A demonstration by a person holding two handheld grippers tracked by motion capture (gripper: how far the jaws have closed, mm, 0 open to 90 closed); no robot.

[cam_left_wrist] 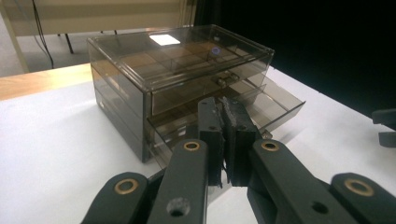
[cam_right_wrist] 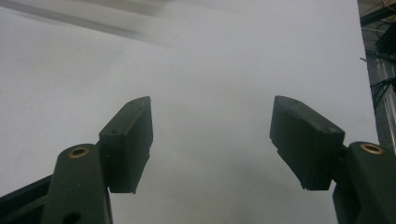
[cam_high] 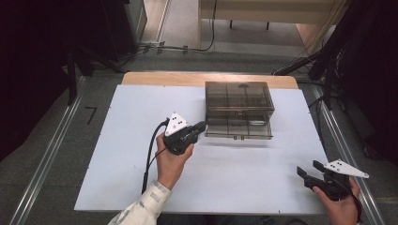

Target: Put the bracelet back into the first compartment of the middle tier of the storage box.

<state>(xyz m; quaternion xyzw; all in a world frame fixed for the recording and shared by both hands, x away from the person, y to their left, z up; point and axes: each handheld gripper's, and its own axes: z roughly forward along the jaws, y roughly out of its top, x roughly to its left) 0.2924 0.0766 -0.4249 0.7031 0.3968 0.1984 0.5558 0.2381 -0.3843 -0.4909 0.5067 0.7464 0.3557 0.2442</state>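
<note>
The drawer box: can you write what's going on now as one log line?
drawer box: bottom drawer pulled out | left tool: shut, empty, at drawer's front | right tool: open, empty, over white table

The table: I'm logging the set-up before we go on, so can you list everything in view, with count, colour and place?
Drawer box: one, smoky clear plastic, two drawers, far middle of the table; the lower drawer is pulled partly out.
Table: one, white top with a wooden far edge.
Left tongs: one, black, shut, tips at the box's lower left front corner.
Right tongs: one, black, open, near right corner of the table, nothing between them.
Hands: two, one on each pair of tongs; the left has a light patterned sleeve.
</note>
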